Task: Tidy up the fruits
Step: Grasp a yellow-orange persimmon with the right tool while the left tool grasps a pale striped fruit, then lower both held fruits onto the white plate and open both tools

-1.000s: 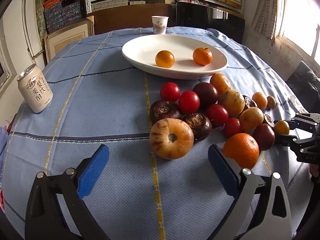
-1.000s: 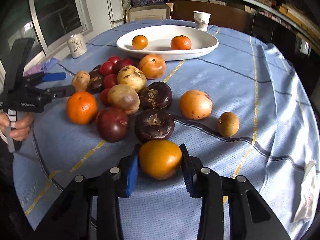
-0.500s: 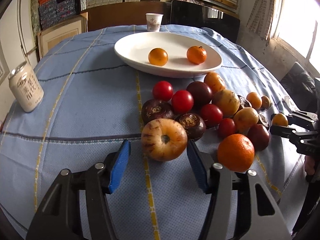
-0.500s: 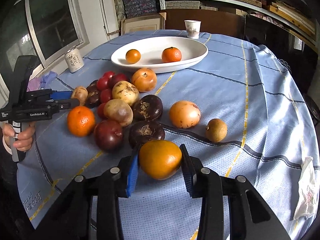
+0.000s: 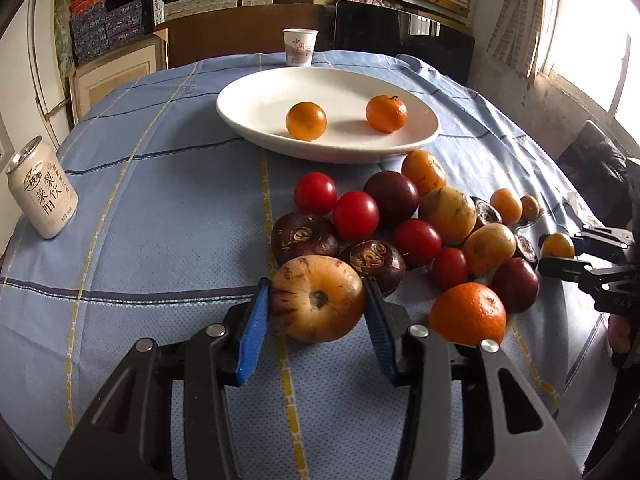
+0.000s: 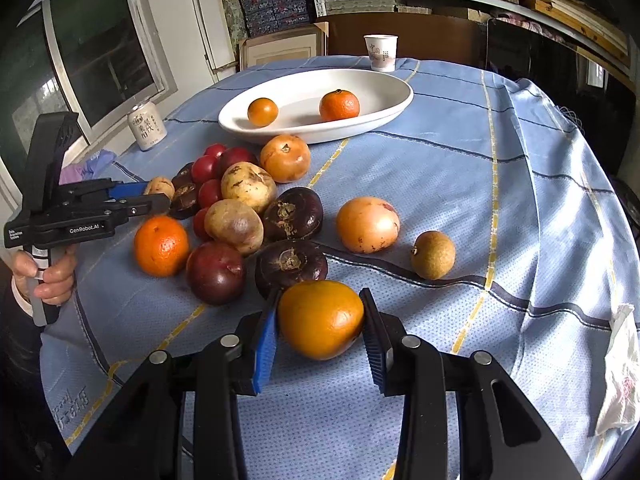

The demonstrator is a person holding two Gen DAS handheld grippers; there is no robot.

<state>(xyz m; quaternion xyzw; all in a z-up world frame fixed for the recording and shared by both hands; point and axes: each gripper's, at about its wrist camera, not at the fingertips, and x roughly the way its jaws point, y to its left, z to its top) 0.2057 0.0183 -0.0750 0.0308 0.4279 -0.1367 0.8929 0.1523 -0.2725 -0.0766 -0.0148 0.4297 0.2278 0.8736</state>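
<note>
**Inspector:** Presently, a pick-up step is judged in hand. The left gripper (image 5: 316, 312), whose jaws have just been closing, is seen with its blue pads against a tan, purple-streaked round fruit (image 5: 318, 304), lying on the cloth short of the white oval plate (image 5: 256, 128).

**Clerk:** And the right gripper (image 6: 320, 330)?

**Inspector:** Narrowly set and clamped on a smooth orange fruit (image 6: 320, 318), likewise short of that plate. Lifting and carriage to the plate are called for.

Bright window glare, soft shadows, sharp focus, fisheye-warped edges
</note>
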